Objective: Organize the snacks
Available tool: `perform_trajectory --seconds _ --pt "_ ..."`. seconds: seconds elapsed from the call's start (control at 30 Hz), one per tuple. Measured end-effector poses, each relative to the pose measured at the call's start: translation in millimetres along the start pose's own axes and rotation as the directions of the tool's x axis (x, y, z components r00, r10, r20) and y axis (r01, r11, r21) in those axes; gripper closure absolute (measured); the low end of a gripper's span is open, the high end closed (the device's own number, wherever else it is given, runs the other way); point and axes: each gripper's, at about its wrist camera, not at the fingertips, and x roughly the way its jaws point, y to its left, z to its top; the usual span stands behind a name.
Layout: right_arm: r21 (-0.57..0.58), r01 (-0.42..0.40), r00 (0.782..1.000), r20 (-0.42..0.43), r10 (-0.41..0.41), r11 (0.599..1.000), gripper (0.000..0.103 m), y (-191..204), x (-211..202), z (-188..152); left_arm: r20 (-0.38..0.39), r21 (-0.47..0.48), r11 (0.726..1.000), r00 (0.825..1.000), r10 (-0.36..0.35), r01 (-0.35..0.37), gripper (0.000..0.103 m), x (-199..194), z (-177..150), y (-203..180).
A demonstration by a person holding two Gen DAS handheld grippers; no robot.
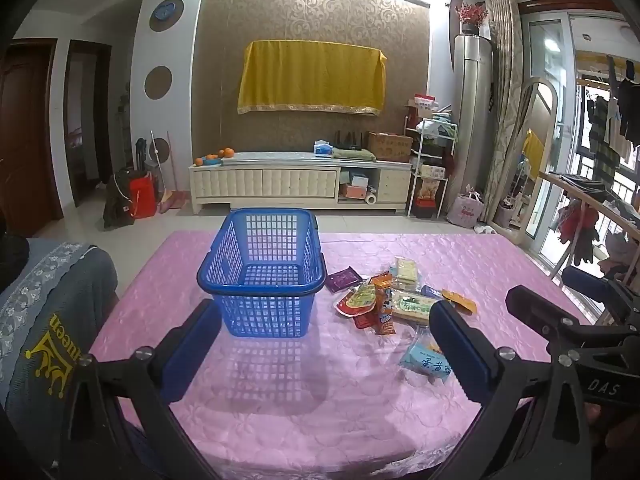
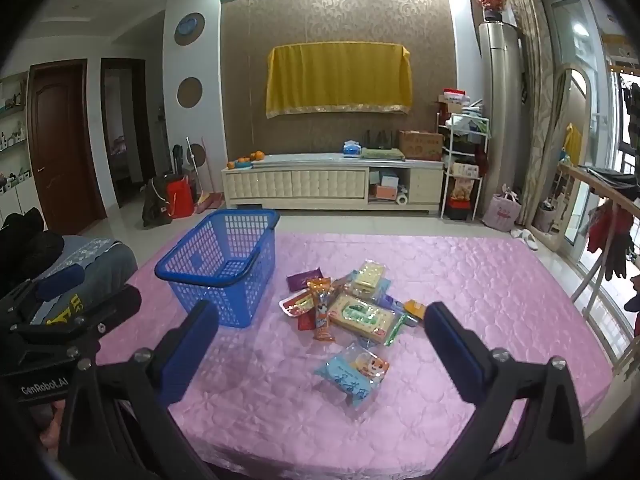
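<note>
An empty blue plastic basket (image 1: 262,272) (image 2: 224,266) stands on the pink cloth of the table (image 1: 360,392) (image 2: 500,280). To its right lies a heap of snack packets (image 1: 384,300) (image 2: 348,304), with a light blue packet (image 1: 426,362) (image 2: 354,372) apart at the near side. My left gripper (image 1: 324,344) hovers open in front of the basket, nothing between its fingers. My right gripper (image 2: 320,346) is open above the table, in front of the heap, with the light blue packet seen between its fingers. The right gripper's body shows at the right of the left wrist view.
A grey cushion with a yellow crown print (image 1: 52,320) sits at the table's left edge. Beyond the table are a cream TV cabinet (image 1: 300,182) (image 2: 332,186), a rack (image 1: 430,168) and a clothes stand (image 2: 600,240) at the right.
</note>
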Motion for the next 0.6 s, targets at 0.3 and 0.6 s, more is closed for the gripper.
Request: perform_trajectory --seconds 0.3,0.6 --pt "0.009 0.006 1.000 -0.003 -0.006 1.000 0.000 -0.7 0.3 -2.7 -0.003 0.003 1.000 1.000 -0.002 0.002 0.000 -0.5 0.6 -0.1" --pt "0.012 0.003 1.000 -0.011 -0.003 1.000 0.000 -1.7 0.9 -2.5 -0.004 0.007 1.000 1.000 -0.004 0.004 0.000 0.0 0.8 -1.1"
